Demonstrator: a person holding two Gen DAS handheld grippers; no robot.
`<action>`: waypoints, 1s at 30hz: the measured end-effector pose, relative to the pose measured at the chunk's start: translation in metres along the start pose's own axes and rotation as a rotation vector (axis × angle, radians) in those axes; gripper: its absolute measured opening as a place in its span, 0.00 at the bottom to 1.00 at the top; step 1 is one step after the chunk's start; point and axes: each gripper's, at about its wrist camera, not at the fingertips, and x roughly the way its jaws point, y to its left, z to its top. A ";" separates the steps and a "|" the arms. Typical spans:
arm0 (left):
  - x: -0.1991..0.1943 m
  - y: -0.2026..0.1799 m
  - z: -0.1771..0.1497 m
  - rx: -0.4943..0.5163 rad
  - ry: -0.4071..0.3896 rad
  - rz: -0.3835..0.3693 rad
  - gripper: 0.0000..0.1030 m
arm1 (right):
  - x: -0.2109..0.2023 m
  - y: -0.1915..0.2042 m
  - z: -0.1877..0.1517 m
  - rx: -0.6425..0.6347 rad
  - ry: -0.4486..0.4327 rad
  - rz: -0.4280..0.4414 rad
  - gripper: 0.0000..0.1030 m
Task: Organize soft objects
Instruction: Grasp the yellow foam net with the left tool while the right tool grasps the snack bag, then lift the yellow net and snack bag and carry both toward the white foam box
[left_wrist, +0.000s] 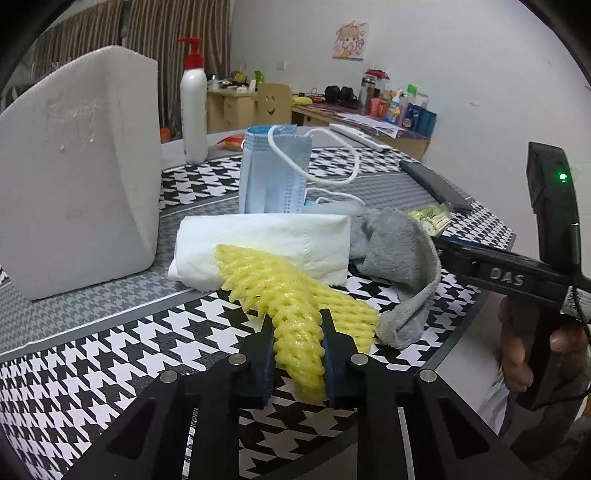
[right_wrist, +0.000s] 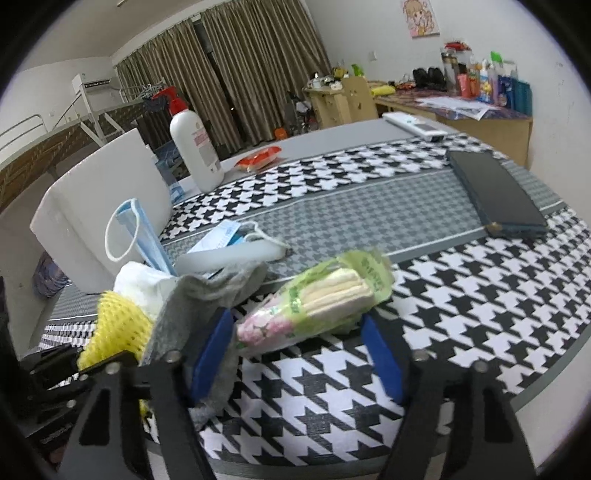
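Left gripper (left_wrist: 297, 354) clamps the yellow foam net (left_wrist: 284, 295), long axis running away up-left; right gripper (right_wrist: 299, 354) gapes

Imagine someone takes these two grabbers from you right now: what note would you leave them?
Left gripper: shut on the yellow foam net.
Right gripper: open, around the green tissue pack, not squeezing it.
Folded white tissue, grey sock and blue face masks lie bunched beside the white foam box.
Nothing visibly sorted yet; every soft item still needs placing.
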 end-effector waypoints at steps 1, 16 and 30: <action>-0.003 0.000 -0.002 0.005 -0.006 -0.004 0.21 | 0.000 0.000 0.000 0.004 0.003 -0.003 0.66; -0.020 -0.002 -0.008 0.022 -0.058 -0.047 0.20 | -0.005 0.005 0.008 0.002 0.017 0.024 0.26; -0.040 0.005 -0.011 0.015 -0.090 -0.047 0.20 | 0.018 0.005 0.019 0.062 0.073 0.048 0.46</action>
